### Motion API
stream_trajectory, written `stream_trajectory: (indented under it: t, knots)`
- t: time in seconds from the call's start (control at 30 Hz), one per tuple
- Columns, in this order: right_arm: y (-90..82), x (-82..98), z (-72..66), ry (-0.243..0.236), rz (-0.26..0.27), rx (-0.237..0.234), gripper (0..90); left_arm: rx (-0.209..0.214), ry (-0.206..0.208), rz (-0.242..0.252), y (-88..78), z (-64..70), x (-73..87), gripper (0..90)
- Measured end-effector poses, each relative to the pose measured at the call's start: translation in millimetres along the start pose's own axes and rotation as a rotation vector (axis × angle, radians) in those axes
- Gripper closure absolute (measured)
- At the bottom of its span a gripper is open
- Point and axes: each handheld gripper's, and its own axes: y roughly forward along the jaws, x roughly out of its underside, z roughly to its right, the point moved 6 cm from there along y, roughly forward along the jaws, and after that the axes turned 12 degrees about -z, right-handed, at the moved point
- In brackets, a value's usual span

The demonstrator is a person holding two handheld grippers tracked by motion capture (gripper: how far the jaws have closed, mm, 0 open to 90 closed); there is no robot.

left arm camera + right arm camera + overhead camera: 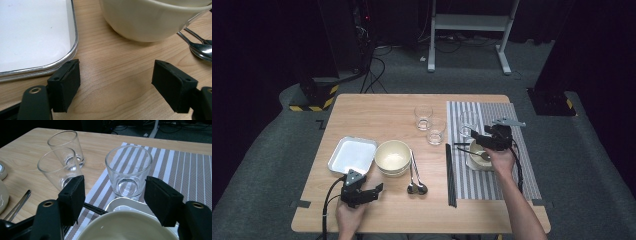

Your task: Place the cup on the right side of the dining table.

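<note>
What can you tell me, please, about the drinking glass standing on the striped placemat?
The drinking glass is a clear, short tumbler with a thick base and walls that widen slightly toward the rim. It is empty and upright, near the placemat's left edge, so the brown and white stripes show through it. Two similar glasses stand apart from it on the bare wood. A metal tray lies just in front of it; whether they touch cannot be told.

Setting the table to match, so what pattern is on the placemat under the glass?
The placemat has grey and white stripes, clearest in the right gripper view.
</note>
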Motion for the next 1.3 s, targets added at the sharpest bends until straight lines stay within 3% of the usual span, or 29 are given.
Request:
stream_trajectory:
  t: [0.1,0.33,0.57,0.8,1.0,1.1,1.3]
  knots:
    - [-3.5,2.0,-2.4,-0.003,0.036,0.007,40.6,0.005,-0.005,0.002,-0.1,-0.3,-0.1,23.0]
    - [-8.4,11.6,-7.3,-0.008,0.037,-0.004,44.9,0.004,-0.002,0.002,0.0,-0.3,-0.1,23.0]
    - [-12.1,17.9,-11.7,-0.019,0.017,-0.017,47.8,-0.029,0.014,-0.007,0.8,1.1,-0.2,23.8]
    - [-18.3,30.8,-13.4,0.004,0.030,-0.025,50.1,-0.023,0.009,-0.004,0.9,1.0,-0.3,23.5]
    - [-25.0,40.7,-13.5,-0.006,0.036,-0.001,53.7,-0.038,0.040,-0.016,1.8,3.5,-0.1,22.1]
    - [-29.2,43.6,-15.2,0.013,0.053,-0.009,55.3,-0.034,0.032,-0.014,1.6,3.0,-0.2,22.4]
    - [-32.1,49.4,-16.3,-0.012,0.040,0.001,57.0,-0.027,0.025,-0.011,1.3,2.5,-0.1,22.3]
